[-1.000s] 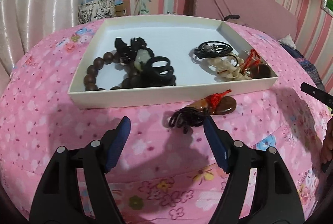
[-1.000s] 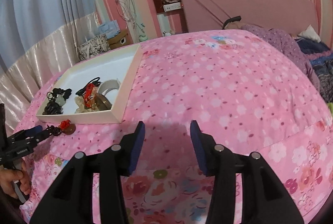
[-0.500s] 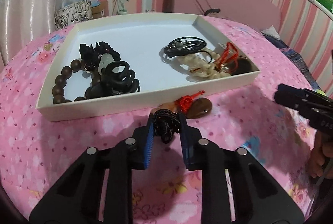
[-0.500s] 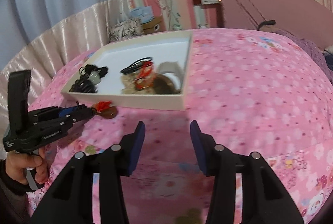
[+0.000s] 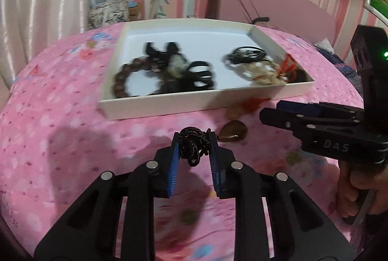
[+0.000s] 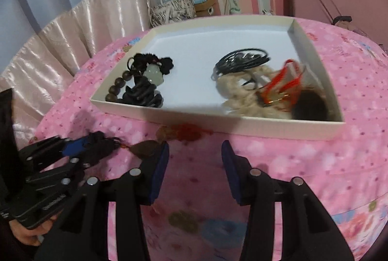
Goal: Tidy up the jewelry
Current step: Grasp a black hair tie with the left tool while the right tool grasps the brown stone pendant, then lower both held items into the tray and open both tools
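My left gripper (image 5: pixel 194 139) is shut on the black cord (image 5: pixel 193 146) of a pendant necklace. Its brown stone pendant (image 5: pixel 233 131) hangs just right of the fingers, and a red knot (image 5: pixel 255 102) lies by the tray's front wall. The white tray (image 5: pixel 169 106) holds a brown bead bracelet (image 5: pixel 126 81), black hair ties (image 5: pixel 198 77), a black cord coil (image 5: pixel 245 54) and cream beads (image 5: pixel 262 75). My right gripper (image 6: pixel 195 154) is open and empty, just in front of the tray (image 6: pixel 242 126). The left gripper (image 6: pixel 94 145) and the pendant (image 6: pixel 145 148) show at its left.
The tray sits on a bed with a pink flowered cover (image 5: pixel 60 115). A pink headboard (image 5: pixel 266 1) and satin curtain (image 5: pixel 41 8) stand behind. The right gripper (image 5: pixel 271 113) reaches in from the right in the left wrist view, close to the pendant.
My left gripper has closed on the black cord and lifted it back from the tray. My right gripper has swung left toward the tray and now sits close beside the pendant.
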### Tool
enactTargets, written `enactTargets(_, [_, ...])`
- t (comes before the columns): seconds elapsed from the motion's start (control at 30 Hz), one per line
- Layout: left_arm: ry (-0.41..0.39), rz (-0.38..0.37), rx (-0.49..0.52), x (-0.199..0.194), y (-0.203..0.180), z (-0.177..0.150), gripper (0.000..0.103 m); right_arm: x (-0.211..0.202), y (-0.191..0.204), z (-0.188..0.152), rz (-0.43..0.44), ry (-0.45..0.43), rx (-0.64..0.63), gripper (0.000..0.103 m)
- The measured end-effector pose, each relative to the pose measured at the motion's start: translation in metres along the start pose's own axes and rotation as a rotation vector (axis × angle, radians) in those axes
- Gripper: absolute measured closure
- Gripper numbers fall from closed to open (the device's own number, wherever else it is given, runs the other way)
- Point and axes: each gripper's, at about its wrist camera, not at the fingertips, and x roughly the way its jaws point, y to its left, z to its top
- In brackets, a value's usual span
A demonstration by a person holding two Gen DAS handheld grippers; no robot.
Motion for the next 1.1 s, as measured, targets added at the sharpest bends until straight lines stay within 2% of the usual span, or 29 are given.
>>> enactTargets(0.13, [-0.013,0.009,-0.039,-0.001,0.023,0.0,0.082,0.008,0.003,0.001,-0.018,-0.009,0.036,0.058])
enactTargets(0.27, [-0.03,0.015,-0.053,0.002,0.03,0.004,0.082,0.015,0.005,0.006,-0.034,-0.013,0.054,0.062])
enactTargets(0.3, [-0.032,0.015,-0.053,0.002,0.028,0.003,0.082,0.016,0.008,0.005,-0.043,-0.014,0.036,0.083])
enactTargets(0.33, [-0.034,0.012,-0.053,0.003,0.028,0.004,0.082,0.017,0.011,0.005,-0.033,-0.01,0.019,0.093])
enactTargets(0.43, [-0.042,0.008,-0.052,0.001,0.026,0.004,0.082,0.017,0.013,0.004,-0.042,-0.012,0.002,0.094])
enactTargets(0.6, [-0.07,0.018,-0.046,-0.01,0.021,0.01,0.082,-0.008,0.016,0.007,-0.059,-0.074,-0.041,0.095])
enactTargets(0.87, [-0.164,0.047,-0.023,-0.035,0.007,0.045,0.082,-0.055,0.007,0.031,-0.036,-0.183,-0.062,0.095])
enactTargets(1.1, [-0.238,0.067,-0.013,-0.049,-0.008,0.077,0.082,-0.068,-0.005,0.05,-0.04,-0.232,-0.065,0.095])
